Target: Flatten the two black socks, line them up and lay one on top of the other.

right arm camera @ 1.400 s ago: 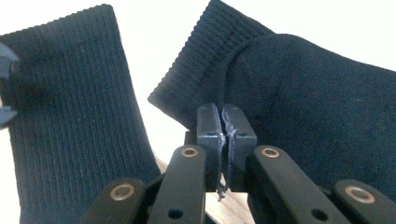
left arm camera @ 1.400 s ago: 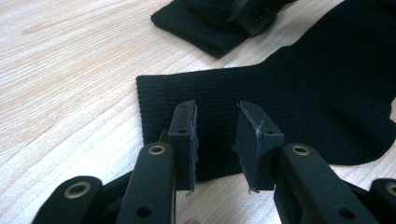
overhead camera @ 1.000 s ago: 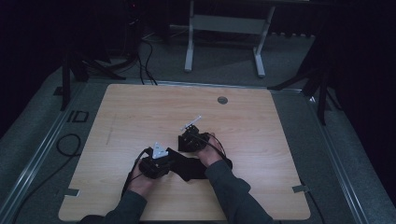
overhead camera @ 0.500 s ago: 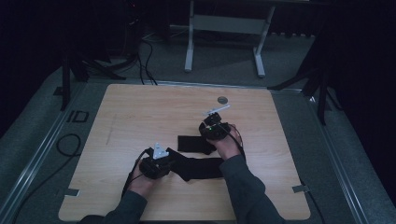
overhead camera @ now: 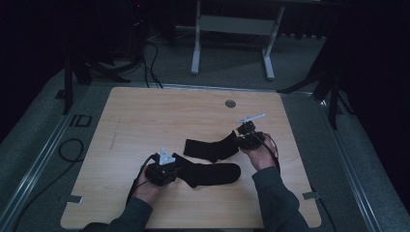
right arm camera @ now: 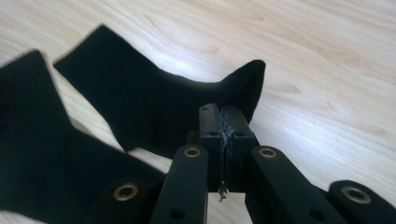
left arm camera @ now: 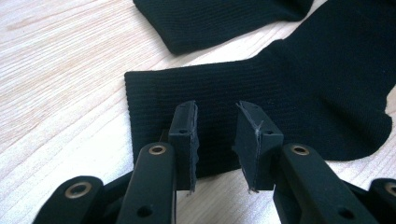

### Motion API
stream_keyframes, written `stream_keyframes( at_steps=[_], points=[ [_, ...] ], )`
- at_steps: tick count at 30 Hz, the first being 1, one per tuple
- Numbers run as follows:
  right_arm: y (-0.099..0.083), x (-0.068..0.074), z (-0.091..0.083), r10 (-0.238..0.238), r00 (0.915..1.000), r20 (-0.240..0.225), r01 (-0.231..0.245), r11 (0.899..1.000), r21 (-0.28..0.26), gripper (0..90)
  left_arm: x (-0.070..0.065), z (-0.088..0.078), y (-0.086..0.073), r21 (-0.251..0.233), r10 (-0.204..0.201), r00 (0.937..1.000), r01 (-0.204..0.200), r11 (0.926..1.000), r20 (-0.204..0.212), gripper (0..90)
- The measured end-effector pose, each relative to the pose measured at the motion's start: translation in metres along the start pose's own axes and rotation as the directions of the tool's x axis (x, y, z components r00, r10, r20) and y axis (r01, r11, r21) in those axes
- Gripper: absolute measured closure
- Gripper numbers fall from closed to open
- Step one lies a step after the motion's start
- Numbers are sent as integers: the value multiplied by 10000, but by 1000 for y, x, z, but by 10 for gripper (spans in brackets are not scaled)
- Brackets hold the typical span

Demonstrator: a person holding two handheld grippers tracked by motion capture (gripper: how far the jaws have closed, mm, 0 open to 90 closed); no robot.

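Two black socks are laid out on the worktop (overhead camera: pixel 145 111), and the near sock (overhead camera: pixel 212 173) makes a handy landmark: it lies flat with its long axis running left to right, cuff at the left end, toe at the right. The left tool (overhead camera: pixel 170 170) is parked right at that cuff, jaws spread about halfway with the ribbed cuff edge (left arm camera: pixel 187 88) under and between the pads (left arm camera: pixel 184 135), but nothing looks pinched yet as far as can be told. The far sock (overhead camera: pixel 211 148) sits just behind the near one, angled so its right end rises toward the right tool (overhead camera: pixel 240 138). That tool is pressed together on a corner of the far sock (right arm camera: pixel 243 84), and the fabric is tented up where it's gripped. So the far sock is already in the right hand's pull, while the near sock's cuff is much closer to the left hand. Best guess: whatever gets done next hinges on the far sock being dragged along its length, away from or over the near sock, with the left tool pinning or gripping the cuff.
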State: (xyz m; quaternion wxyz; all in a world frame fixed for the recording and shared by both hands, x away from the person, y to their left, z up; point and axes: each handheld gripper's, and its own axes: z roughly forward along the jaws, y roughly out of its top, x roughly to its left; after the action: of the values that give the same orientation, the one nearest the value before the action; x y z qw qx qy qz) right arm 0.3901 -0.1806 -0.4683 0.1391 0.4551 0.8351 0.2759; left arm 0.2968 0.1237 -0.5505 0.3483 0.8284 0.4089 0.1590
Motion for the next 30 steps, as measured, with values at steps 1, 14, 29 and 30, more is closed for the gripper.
stream_keyframes(
  at_steps=[1, 14, 29, 30],
  points=[
    [-2, -2, -1, 16, 10000, 59, -16, 10000, 44, 854, 0, 0, 0, 7, 10, 10000, -10, 10000, -1, 690],
    [10, 13, -2, -1546, 9877, -223, 1547, 9880, 28, 670, 0, 2, 0, 89, 32, 10000, -32, 10000, -4, 672],
    [25, 61, 61, -3727, 9224, -1012, 3799, 9228, 647, 568, 0, 3, 1, 188, 23, 10000, -24, 9998, 49, 660],
    [26, 65, 64, -3840, 9170, -1080, 3920, 9177, 648, 564, 0, 3, 1, 176, 15, 10000, -16, 9998, 40, 660]
  ],
)
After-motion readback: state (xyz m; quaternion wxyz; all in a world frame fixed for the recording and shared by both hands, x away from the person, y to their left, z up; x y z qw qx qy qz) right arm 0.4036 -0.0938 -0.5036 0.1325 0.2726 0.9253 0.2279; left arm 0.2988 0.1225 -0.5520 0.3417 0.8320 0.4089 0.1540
